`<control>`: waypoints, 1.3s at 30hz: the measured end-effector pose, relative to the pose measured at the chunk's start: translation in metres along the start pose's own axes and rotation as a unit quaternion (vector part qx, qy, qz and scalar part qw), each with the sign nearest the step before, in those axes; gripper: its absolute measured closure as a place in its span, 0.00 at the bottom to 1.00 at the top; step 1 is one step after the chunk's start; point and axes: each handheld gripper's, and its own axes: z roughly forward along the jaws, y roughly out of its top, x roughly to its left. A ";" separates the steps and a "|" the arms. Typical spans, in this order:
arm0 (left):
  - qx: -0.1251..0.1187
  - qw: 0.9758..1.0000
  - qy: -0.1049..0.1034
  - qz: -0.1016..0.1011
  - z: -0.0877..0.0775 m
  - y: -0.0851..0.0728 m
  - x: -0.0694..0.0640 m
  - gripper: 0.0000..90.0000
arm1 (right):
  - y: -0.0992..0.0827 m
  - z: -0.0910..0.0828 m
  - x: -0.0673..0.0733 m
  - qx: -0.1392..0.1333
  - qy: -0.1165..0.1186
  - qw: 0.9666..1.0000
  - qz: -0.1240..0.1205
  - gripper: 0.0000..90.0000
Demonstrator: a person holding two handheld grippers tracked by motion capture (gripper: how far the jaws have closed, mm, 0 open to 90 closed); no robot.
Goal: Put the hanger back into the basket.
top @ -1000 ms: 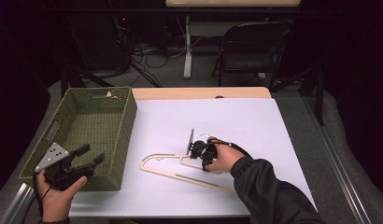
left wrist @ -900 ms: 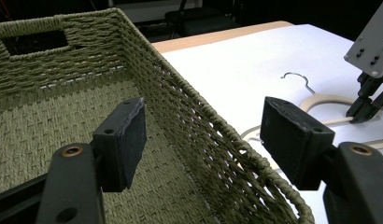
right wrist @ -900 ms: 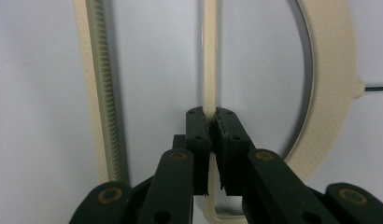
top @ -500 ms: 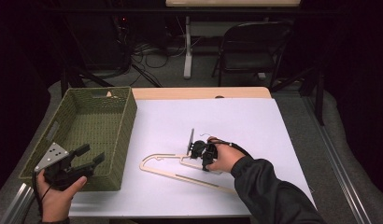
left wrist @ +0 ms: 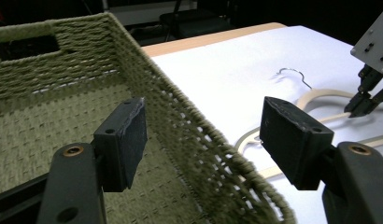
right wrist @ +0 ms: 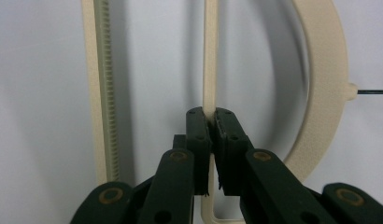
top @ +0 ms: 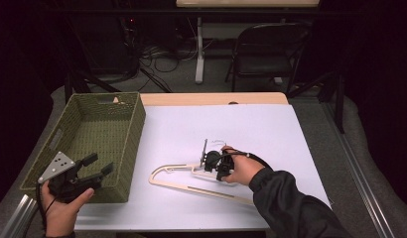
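Observation:
A cream wooden hanger point(top: 191, 187) lies flat on the white table cover, its metal hook point(left wrist: 292, 72) pointing away from me. My right gripper point(top: 209, 166) presses down near the hanger's middle. In the right gripper view it point(right wrist: 211, 126) is shut on the hanger's thin inner bar point(right wrist: 210, 56), between the notched bar point(right wrist: 101, 70) and the curved shoulder point(right wrist: 325, 70). My left gripper point(top: 99, 163) hovers open over the near corner of the green woven basket point(top: 137, 134). Its jaws point(left wrist: 206, 135) straddle the basket rim with nothing between them.
The basket point(left wrist: 63, 116) looks empty inside and takes up the table's left side. The white cover point(top: 251, 124) spreads to the right and back. A folding chair point(top: 266, 44) and cables stand beyond the far edge.

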 end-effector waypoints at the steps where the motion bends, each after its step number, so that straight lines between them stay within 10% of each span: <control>1: 0.000 1.000 -0.002 0.002 0.001 0.001 -0.002 0.36 | -0.001 -0.004 0.004 -0.006 -0.010 1.000 -0.009 0.94; 9: 0.005 0.998 -0.063 0.009 0.012 0.019 -0.029 0.39 | -0.011 -0.025 0.025 -0.041 -0.065 0.995 -0.065 0.95; 14: 0.040 0.992 -0.116 0.019 0.037 0.028 -0.051 0.41 | -0.017 -0.034 0.037 -0.057 -0.095 0.988 -0.104 0.95; 21: 0.094 0.984 -0.139 0.052 0.070 0.034 -0.072 0.42 | -0.018 -0.037 0.045 -0.060 -0.116 0.982 -0.134 0.95; 29: 0.154 0.969 -0.191 0.037 0.124 0.039 -0.087 0.52 | -0.015 -0.037 0.051 -0.063 -0.129 0.977 -0.155 0.95; 34: 0.202 0.951 -0.231 0.030 0.158 0.037 -0.103 0.56 | -0.010 -0.036 0.054 -0.063 -0.132 0.975 -0.166 0.94; 39: 0.234 0.947 -0.214 0.052 0.178 0.030 -0.111 0.64 | -0.006 -0.035 0.057 -0.057 -0.136 0.975 -0.169 0.95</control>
